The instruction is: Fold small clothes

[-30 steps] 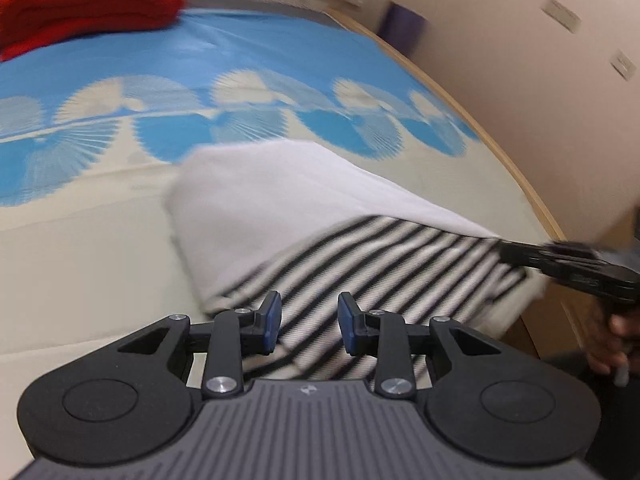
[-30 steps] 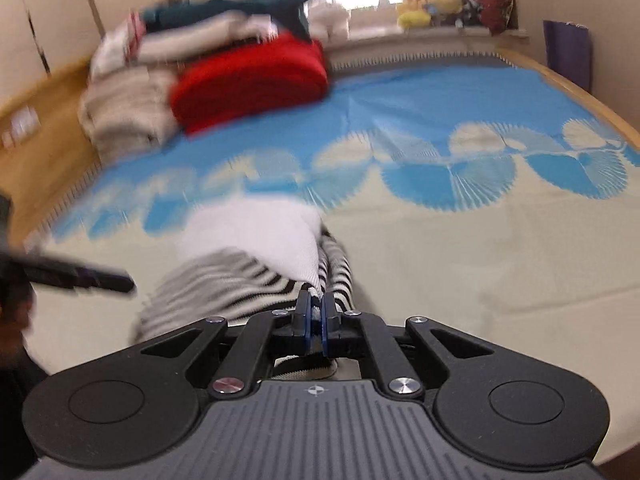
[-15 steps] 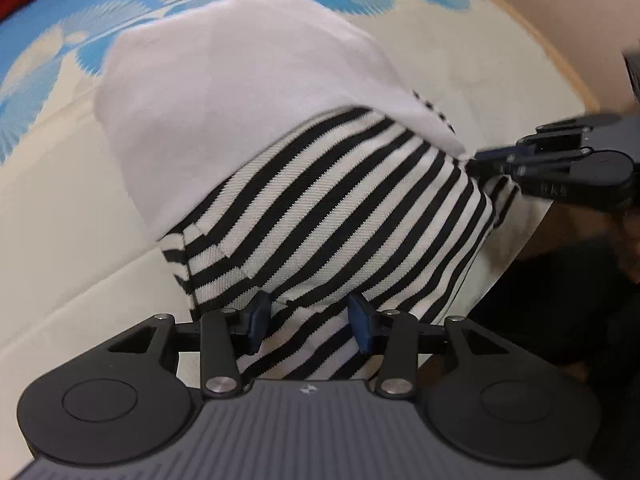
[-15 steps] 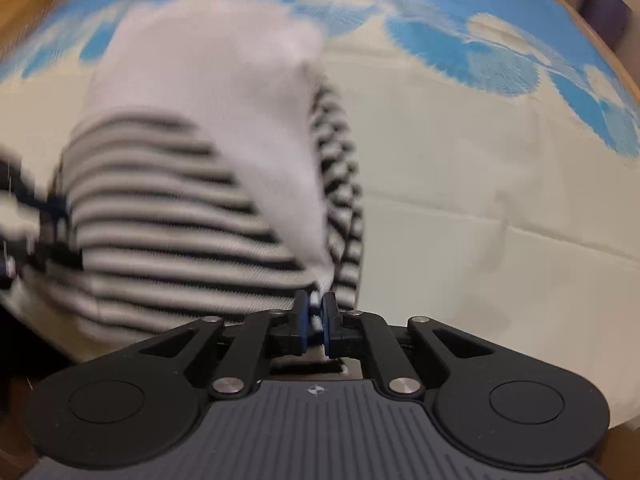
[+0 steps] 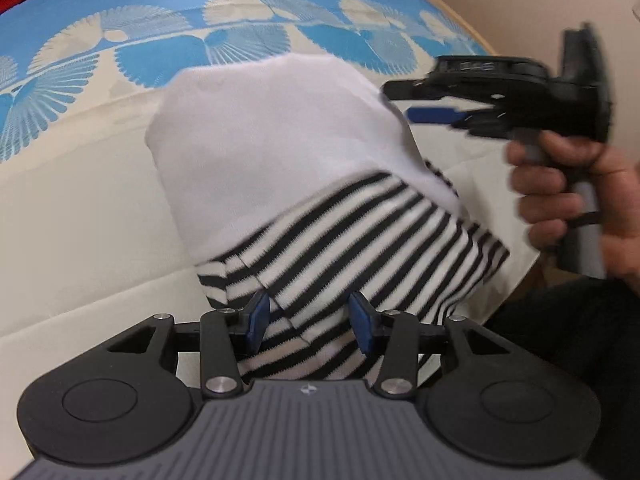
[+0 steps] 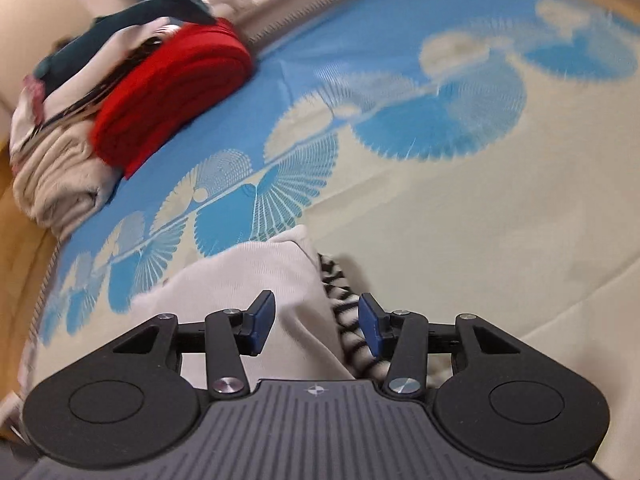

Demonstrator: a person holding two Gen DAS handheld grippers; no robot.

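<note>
A small garment, white (image 5: 280, 152) on top with a black-and-white striped part (image 5: 360, 240), lies folded on the patterned bed sheet (image 5: 80, 220). My left gripper (image 5: 309, 318) hovers over the striped end, open, its blue pads apart and not pressing the cloth. At the garment's right edge a hand (image 5: 560, 188) holds my right gripper (image 5: 404, 102). In the right wrist view that right gripper (image 6: 316, 324) has its jaws opening above the white cloth (image 6: 256, 280) and a striped edge (image 6: 344, 308). The cloth lies below the pads and is not pinched.
A folded red blanket (image 6: 172, 92) leans on a stack of pale folded clothes (image 6: 56, 176) at the far left, with a dark shark plush (image 6: 132, 20) on top. The wooden bed edge (image 5: 440, 0) and a beige wall run along the right.
My right gripper let go of the garment's striped edge and its pads spread apart. The left gripper sank closer to the striped end. The garment has settled flat.
</note>
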